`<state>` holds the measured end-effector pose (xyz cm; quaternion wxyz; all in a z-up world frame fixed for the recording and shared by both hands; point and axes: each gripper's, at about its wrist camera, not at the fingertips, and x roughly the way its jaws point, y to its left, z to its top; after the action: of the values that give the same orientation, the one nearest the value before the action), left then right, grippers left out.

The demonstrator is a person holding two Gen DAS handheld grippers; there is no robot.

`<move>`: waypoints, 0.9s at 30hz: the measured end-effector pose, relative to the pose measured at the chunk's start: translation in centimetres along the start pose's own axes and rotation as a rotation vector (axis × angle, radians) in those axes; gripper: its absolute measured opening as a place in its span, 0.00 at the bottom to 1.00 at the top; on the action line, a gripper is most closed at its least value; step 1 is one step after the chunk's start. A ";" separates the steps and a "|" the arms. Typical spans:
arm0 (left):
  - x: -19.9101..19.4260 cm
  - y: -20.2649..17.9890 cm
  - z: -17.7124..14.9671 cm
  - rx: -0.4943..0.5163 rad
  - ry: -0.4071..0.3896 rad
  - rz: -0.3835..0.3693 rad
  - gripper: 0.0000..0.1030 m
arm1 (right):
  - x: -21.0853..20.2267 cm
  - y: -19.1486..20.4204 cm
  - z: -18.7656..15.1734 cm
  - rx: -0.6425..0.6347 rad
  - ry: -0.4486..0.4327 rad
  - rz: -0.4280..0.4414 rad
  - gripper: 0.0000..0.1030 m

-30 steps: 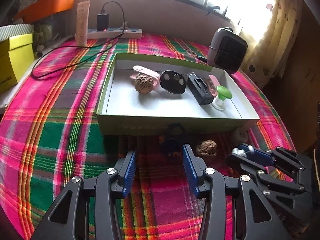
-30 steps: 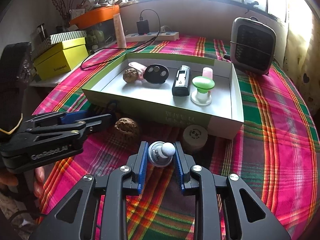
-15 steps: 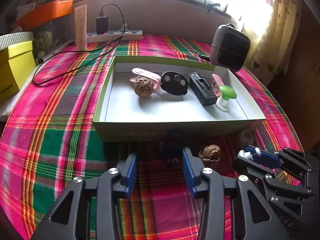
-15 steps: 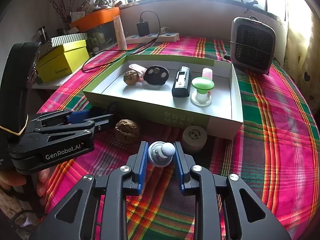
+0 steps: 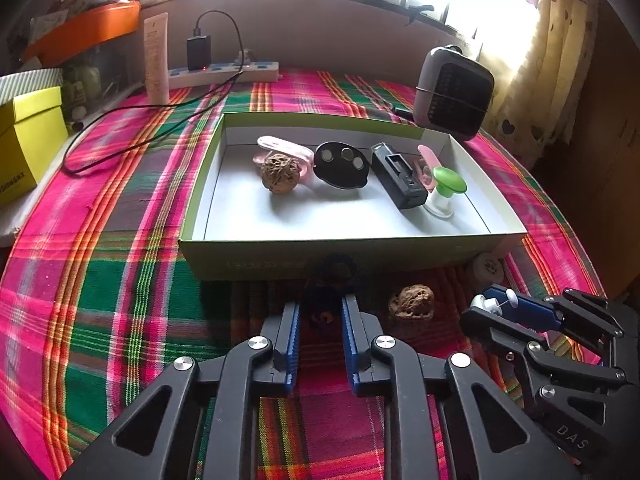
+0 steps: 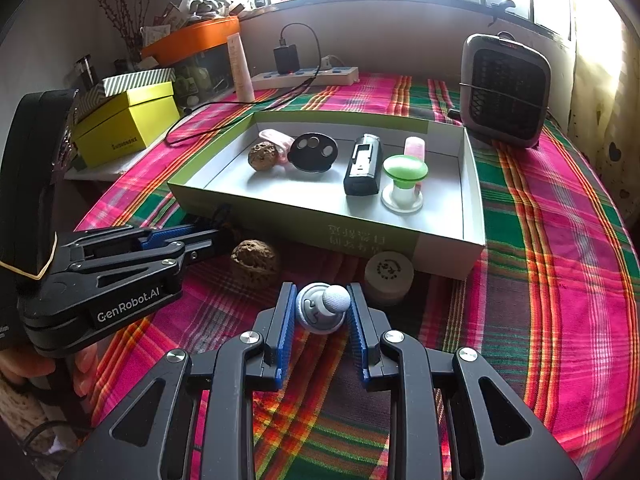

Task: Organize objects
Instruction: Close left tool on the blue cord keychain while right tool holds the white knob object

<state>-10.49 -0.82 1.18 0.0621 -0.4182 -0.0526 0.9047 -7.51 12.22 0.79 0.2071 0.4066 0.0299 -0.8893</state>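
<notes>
Tray (image 5: 200, 200) sits mid-table, and I place everything by it. Against its near wall, my left gripper (image 5: 320, 312) has just been closing and now pinches a dark fuzzy toy (image 5: 328, 292). Right of that lies a walnut (image 5: 412, 302), then my right gripper (image 6: 322, 308), clamped on a white knob (image 6: 320, 308), with a round cap (image 6: 388, 276) at the tray's corner. Bare plaid tablecloth (image 6: 560, 260) stretches right of the tray.

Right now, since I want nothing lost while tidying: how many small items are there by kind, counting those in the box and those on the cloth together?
Walnuts: 2
Pink pieces: 2
Black gadgets: 2
Green-topped stand: 1
White round cap: 1
Grey knobbed piece: 1
Dark fuzzy piece: 1
Total: 10
</notes>
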 end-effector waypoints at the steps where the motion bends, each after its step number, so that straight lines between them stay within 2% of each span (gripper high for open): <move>1: 0.0 0.0 0.0 0.000 -0.001 -0.001 0.16 | 0.0 0.0 0.0 0.000 0.000 0.000 0.26; 27: -1.3 0.1 0.0 0.001 -0.028 0.005 0.16 | -0.7 0.2 0.3 -0.006 -0.014 -0.004 0.26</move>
<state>-9.64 -1.09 2.15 0.0595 -0.4057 -0.0520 0.9106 -7.26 12.21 1.53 0.2066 0.3999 0.0319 -0.8924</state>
